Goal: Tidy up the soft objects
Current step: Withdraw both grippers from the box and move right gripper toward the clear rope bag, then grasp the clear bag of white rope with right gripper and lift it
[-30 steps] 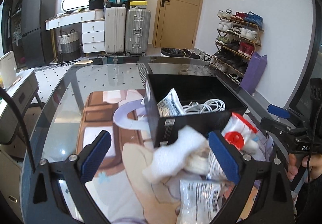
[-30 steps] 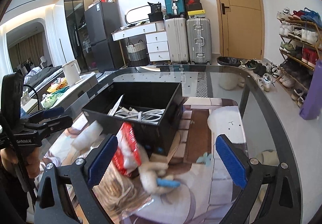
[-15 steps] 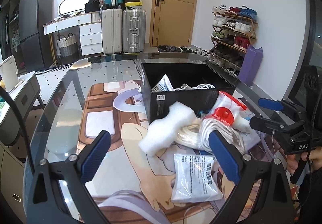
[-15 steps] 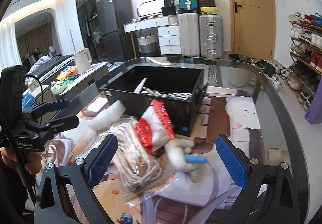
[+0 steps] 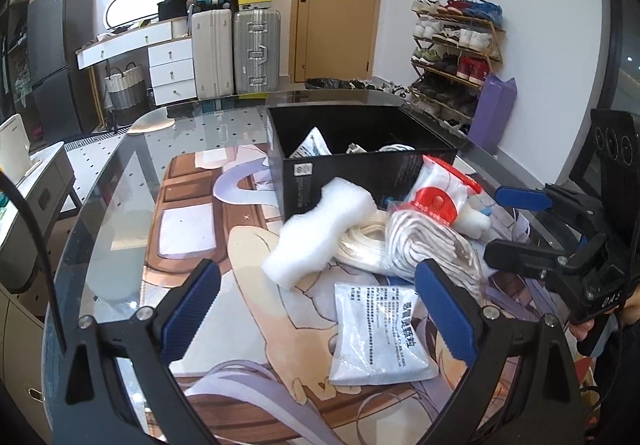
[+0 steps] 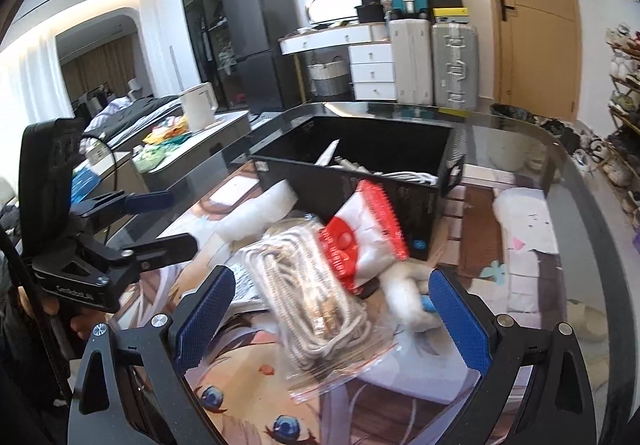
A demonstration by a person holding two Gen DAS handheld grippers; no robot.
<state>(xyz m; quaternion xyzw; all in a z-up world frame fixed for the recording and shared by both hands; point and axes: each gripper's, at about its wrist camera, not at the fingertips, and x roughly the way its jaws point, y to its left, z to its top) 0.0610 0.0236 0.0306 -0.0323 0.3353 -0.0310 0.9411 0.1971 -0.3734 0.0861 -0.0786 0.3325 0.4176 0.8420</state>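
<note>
**Both grippers hover empty over the pile by the black box**

The left gripper [image 5: 318, 303] hangs above the bench [image 5: 120, 181] with jaws spread wide and nothing between them; the right gripper [image 6: 332, 309] does likewise, jaws released, over the bagged rope coil [image 6: 320, 285]; the soft things lie heaped just in front of the black box [image 5: 352, 173], which already holds a packet and white cables. The white foam block [image 5: 320, 233] leans against the box's near wall; the flat white packet [image 5: 376, 329] lies nearest the left gripper; the red-topped bag [image 6: 360, 229] rests on the rope bag. The likely step is choosing a piece; best to come down squarely over one item, close on its thick middle rather than loose plastic, and lift clear of the box rim; the slippery bags could slide or drag a neighbour along.
</note>
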